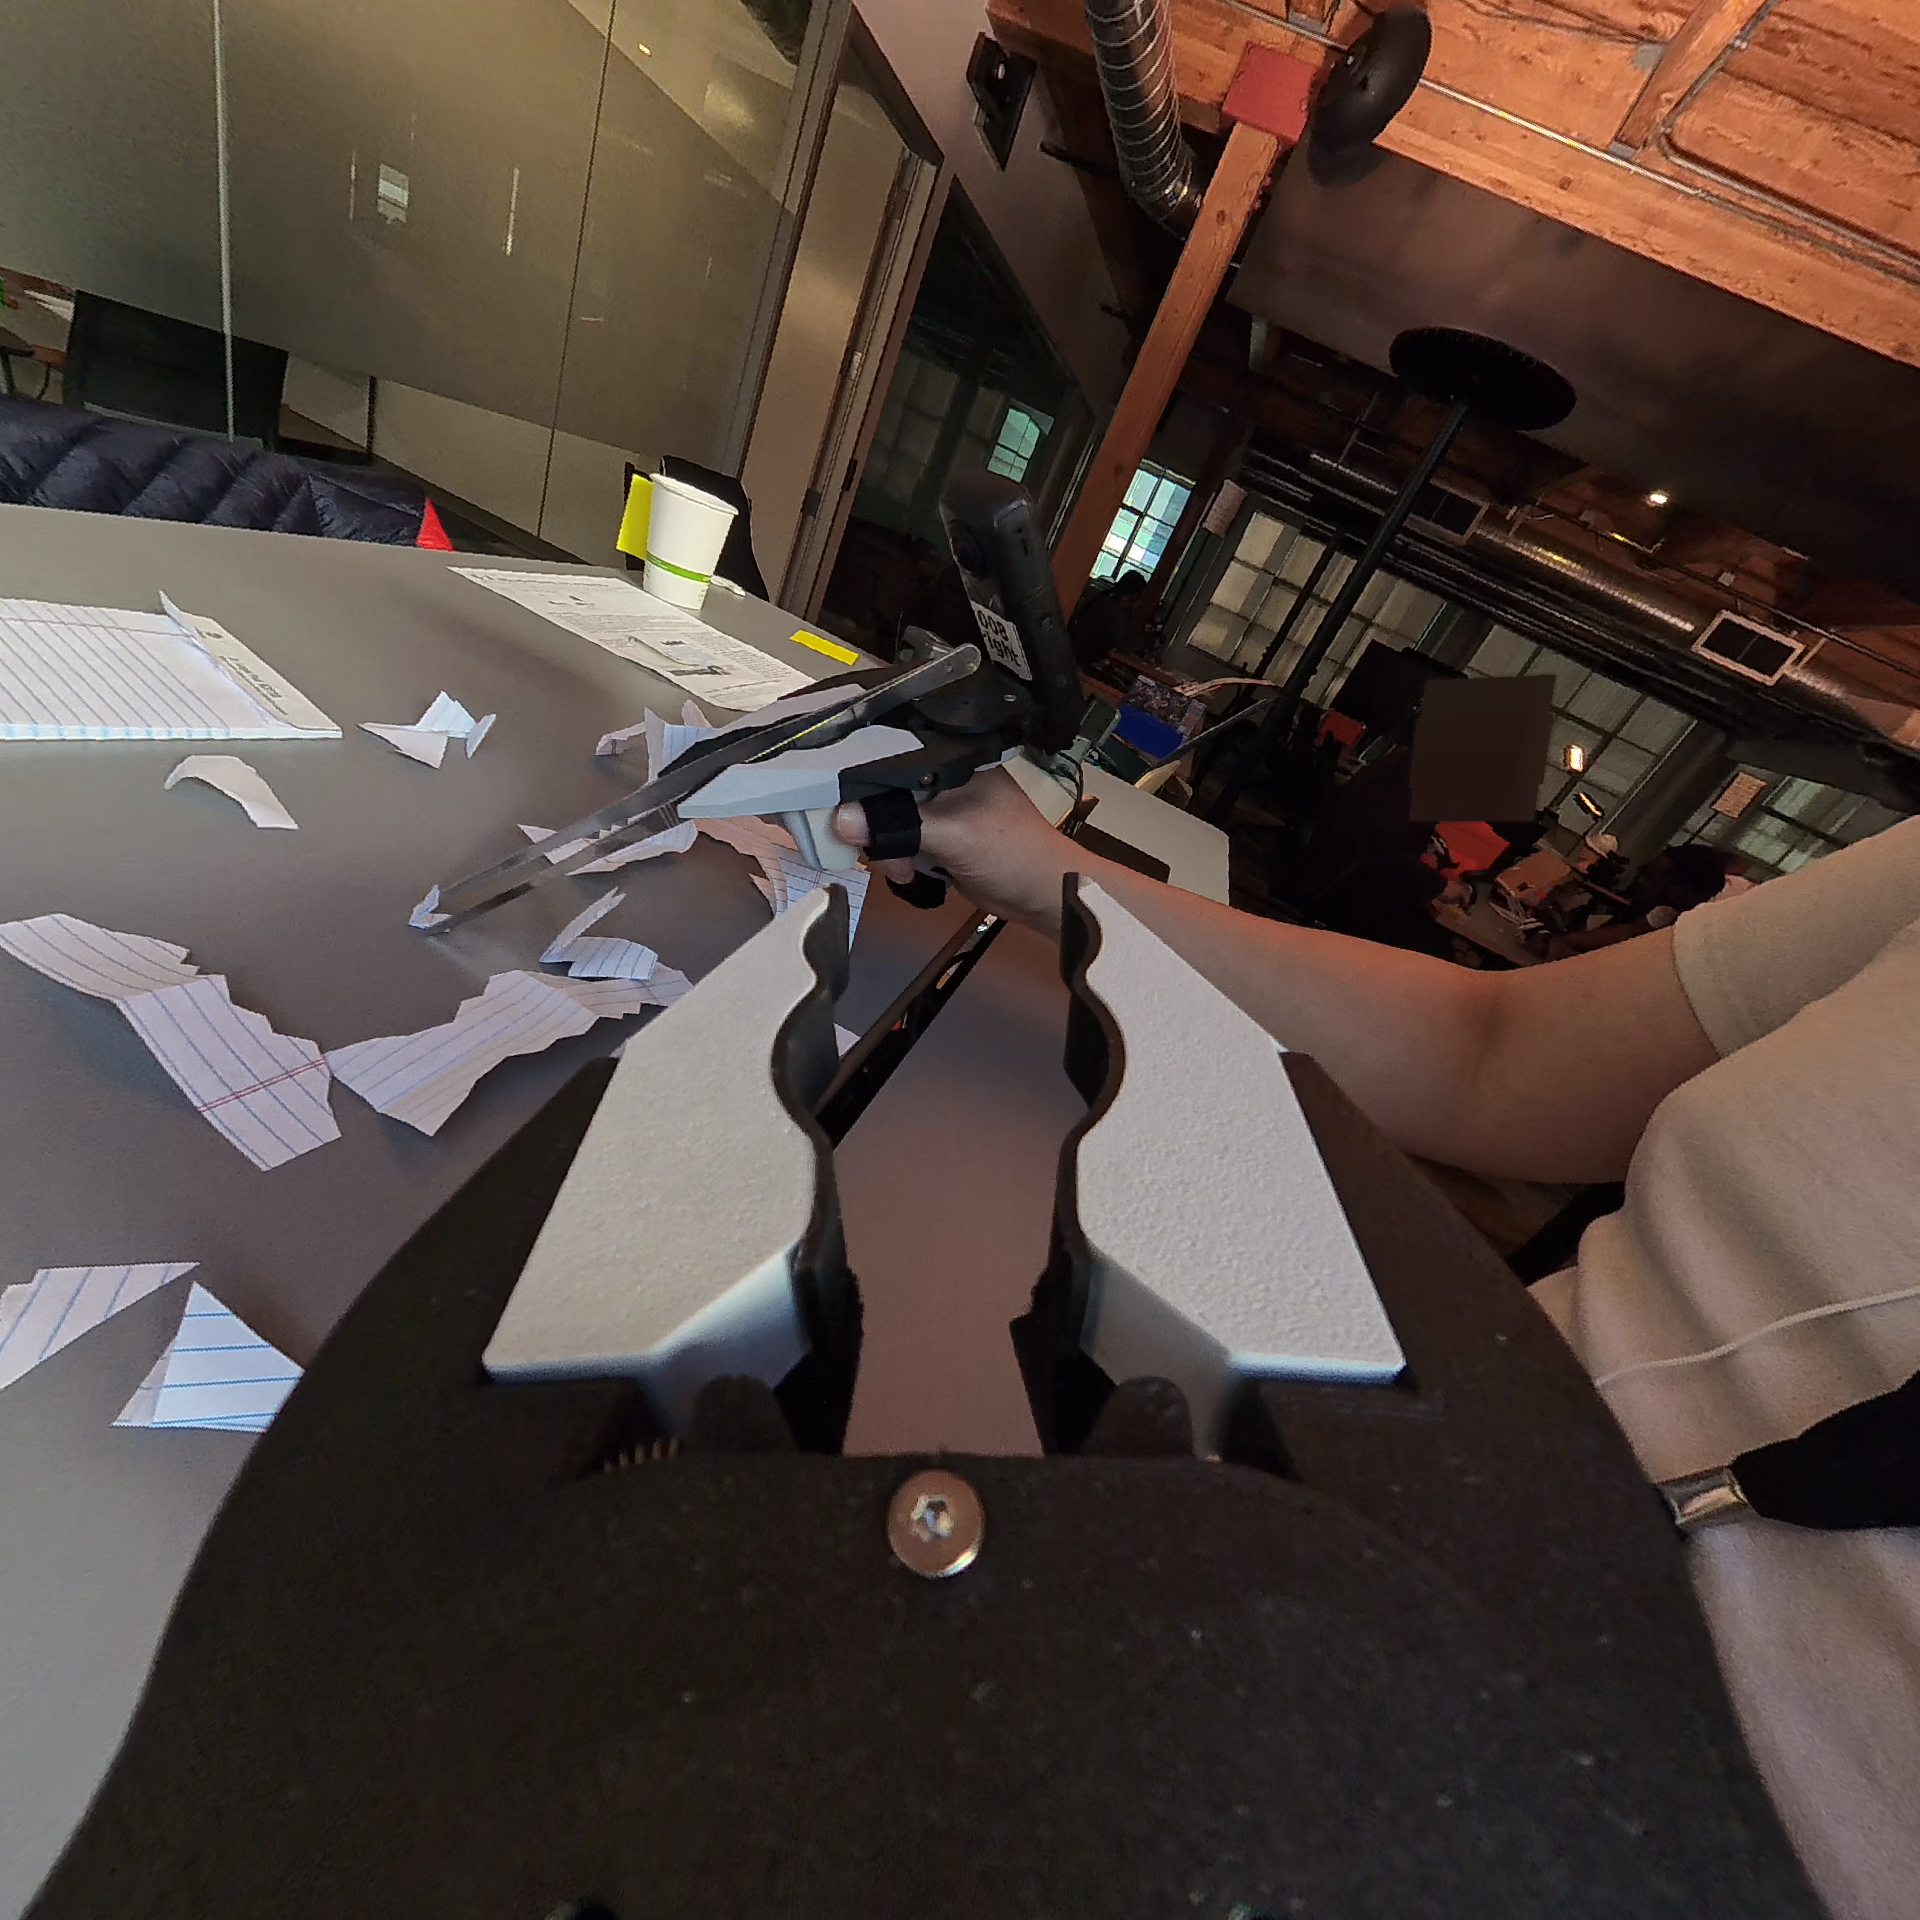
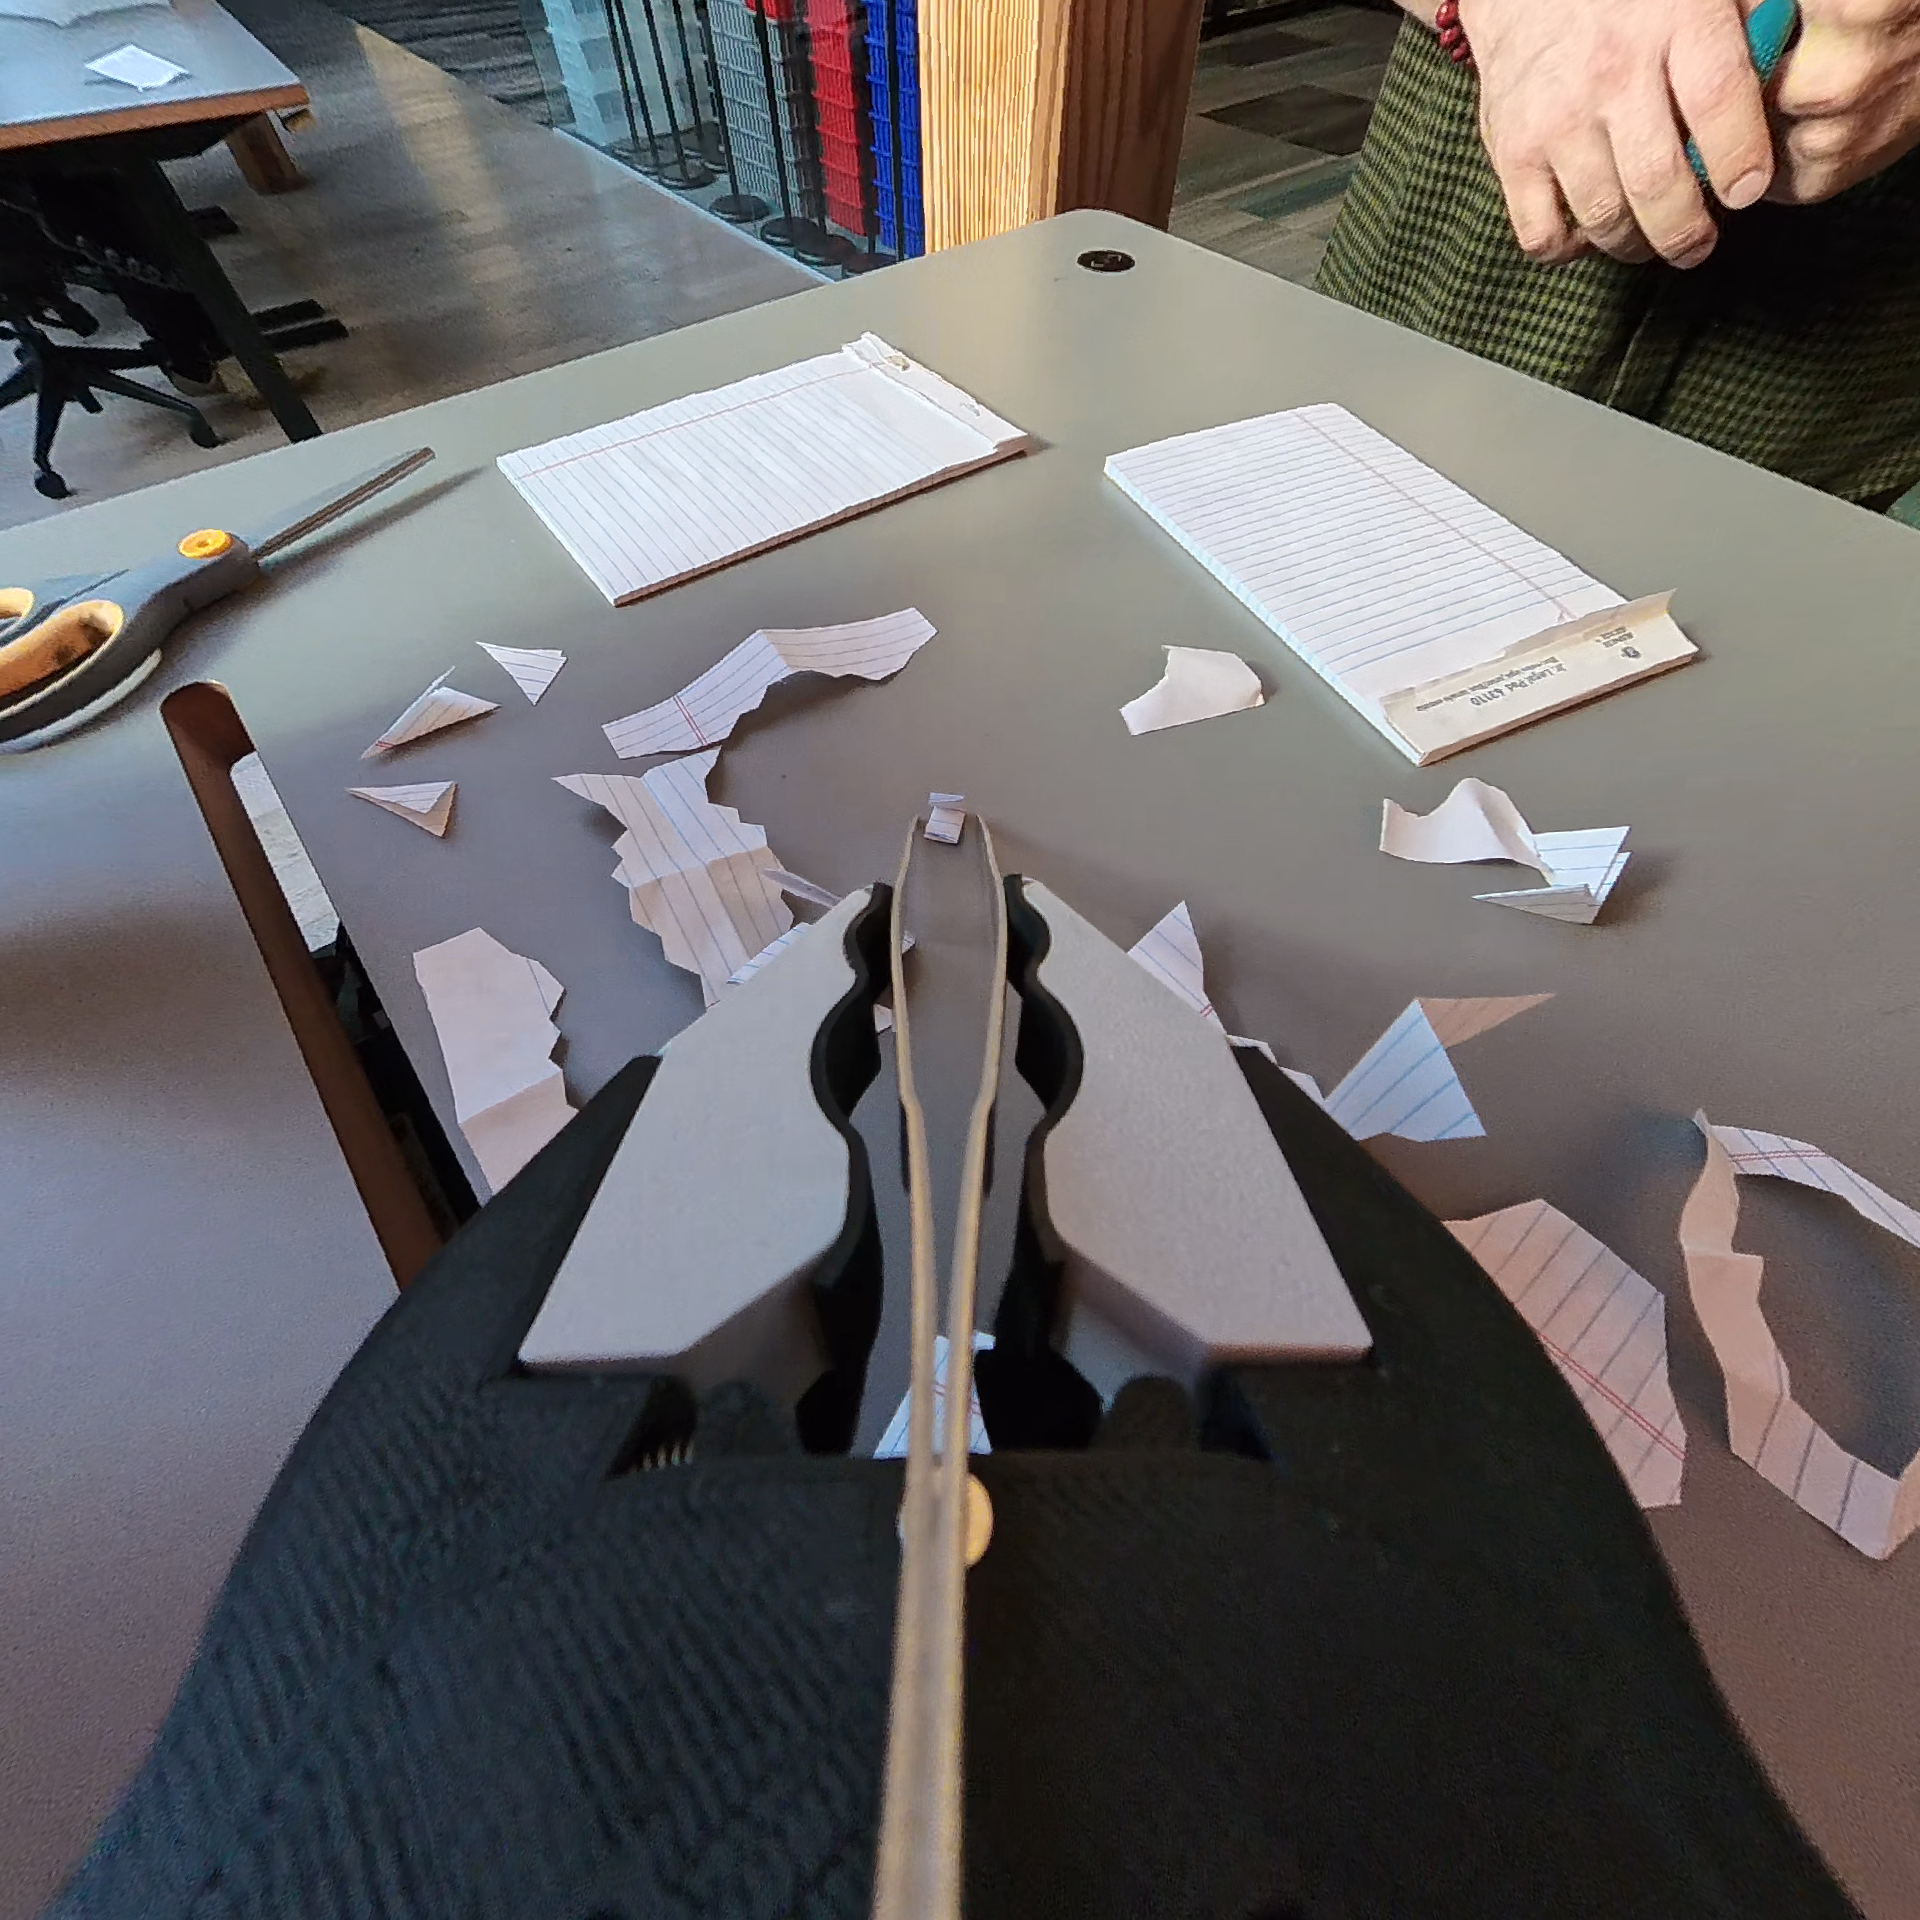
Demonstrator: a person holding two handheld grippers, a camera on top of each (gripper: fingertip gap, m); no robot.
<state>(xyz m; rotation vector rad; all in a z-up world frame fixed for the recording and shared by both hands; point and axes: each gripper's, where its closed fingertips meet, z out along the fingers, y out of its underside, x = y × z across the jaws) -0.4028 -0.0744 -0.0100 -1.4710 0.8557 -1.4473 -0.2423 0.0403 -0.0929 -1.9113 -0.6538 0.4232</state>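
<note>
My left gripper point(image 1: 945, 914) hangs with its jaws parted and nothing between them. My right gripper point(image 2: 945, 904) has its jaws pressed in on the tweezers point(image 2: 940, 1143), whose two blades run forward past the fingertips with tips apart. From the left wrist view, my right hand point(image 1: 977, 842) wraps that gripper's handle, one finger apparently on the trigger, forearm bare.

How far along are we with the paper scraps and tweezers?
Nothing looks cleared yet: torn scraps lie across the grey table. In hand: the right gripper squeezes tweezers, whose tips flank a tiny scrap. The left gripper is open, empty.
</note>
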